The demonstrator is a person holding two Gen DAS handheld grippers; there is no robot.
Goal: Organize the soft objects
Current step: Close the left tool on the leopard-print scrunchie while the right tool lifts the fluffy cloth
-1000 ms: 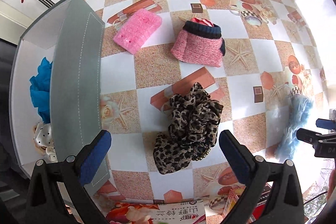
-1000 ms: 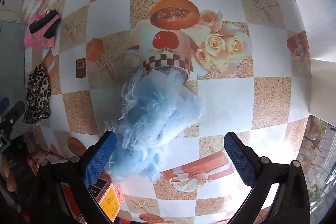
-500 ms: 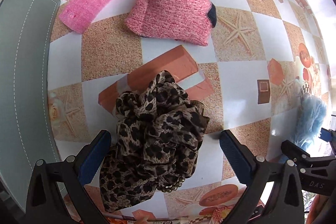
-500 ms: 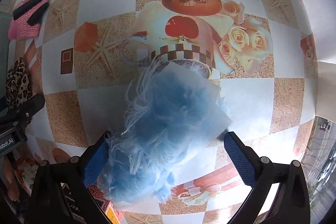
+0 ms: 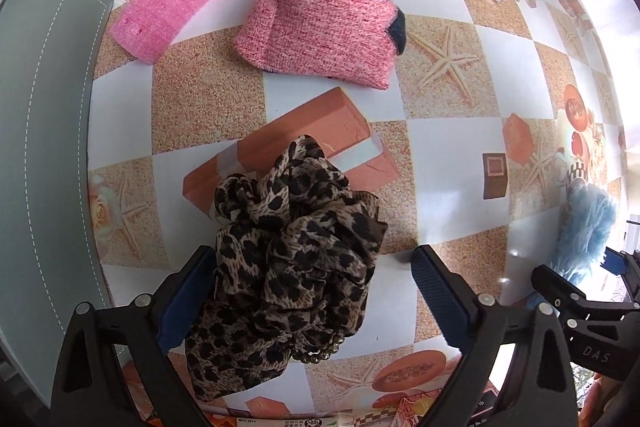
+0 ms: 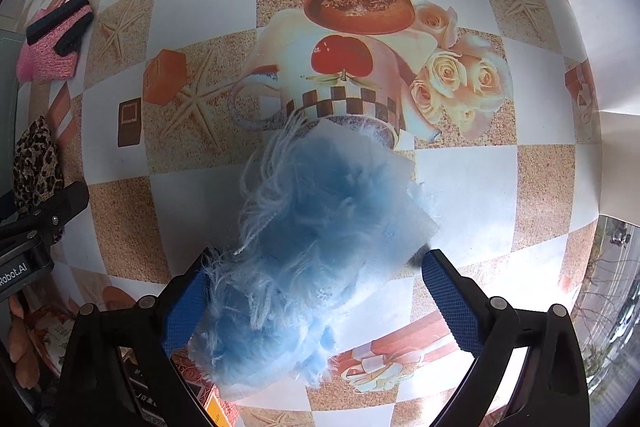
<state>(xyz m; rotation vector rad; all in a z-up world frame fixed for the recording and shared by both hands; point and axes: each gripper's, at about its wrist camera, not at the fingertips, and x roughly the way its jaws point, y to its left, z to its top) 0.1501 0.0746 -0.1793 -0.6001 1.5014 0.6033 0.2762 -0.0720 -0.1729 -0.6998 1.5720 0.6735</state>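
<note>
Left wrist view: left gripper (image 5: 310, 293) points down over a crumpled leopard-print scarf (image 5: 294, 267), thin silky fabric bunched in folds, a bit of bead chain at its lower edge. Jaws apart and have just been closing, scarf between them; left blue ribbed pad touches the fabric, right pad clear of it. Farther up lie a folded pink knit piece (image 5: 320, 35) with dark ribbed trim and a pink foam-like block (image 5: 170, 5), bumpy surface, near each other but apart. A grey stitched box wall (image 5: 44, 147) runs down the left. The tablecloth (image 5: 440, 167) is glossy, checkered sandy and white, with starfish and brick prints.

Right wrist view: right gripper (image 6: 316, 299) straddles a fluffy light-blue item (image 6: 316, 239), long wispy fibres, a flat smooth blue panel on its upper right. Jaws apart, just been closing; left pad sits in the fluff, right pad just beside the panel corner, contact unclear. The item lies on the printed cup picture.
</note>
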